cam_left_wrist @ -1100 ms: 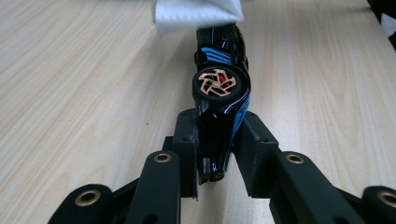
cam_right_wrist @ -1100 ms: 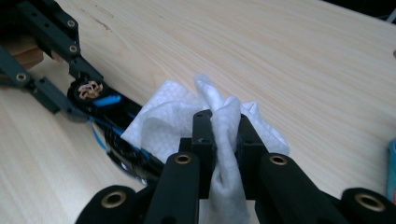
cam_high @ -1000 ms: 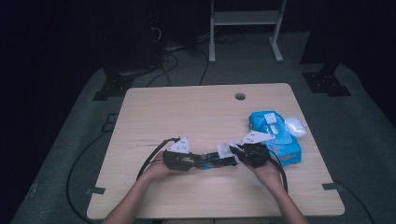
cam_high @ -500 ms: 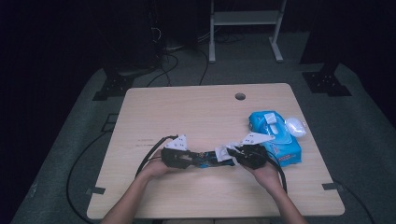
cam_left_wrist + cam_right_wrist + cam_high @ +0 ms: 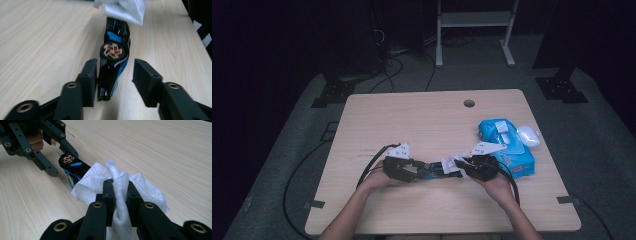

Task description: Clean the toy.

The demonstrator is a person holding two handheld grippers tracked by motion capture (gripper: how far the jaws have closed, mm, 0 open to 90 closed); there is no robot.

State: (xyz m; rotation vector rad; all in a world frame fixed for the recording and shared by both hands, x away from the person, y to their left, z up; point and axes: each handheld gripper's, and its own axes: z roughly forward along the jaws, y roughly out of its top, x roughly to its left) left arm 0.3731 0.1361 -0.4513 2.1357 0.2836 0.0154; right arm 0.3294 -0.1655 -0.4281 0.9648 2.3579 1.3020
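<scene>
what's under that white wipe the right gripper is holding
The white wipe, pinched in the right gripper, drapes over the far end of a black and blue object lying on the table. That covered end is hidden; the left gripper straddles the near end.

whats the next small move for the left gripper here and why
Probably close the left gripper on the black and blue object. Its jaws stand open on either side of the object's near end, one jaw close beside it, the other apart. The right gripper is shut on the white wipe, which lies over the far end, so steadying the object first seems sensible.
</scene>
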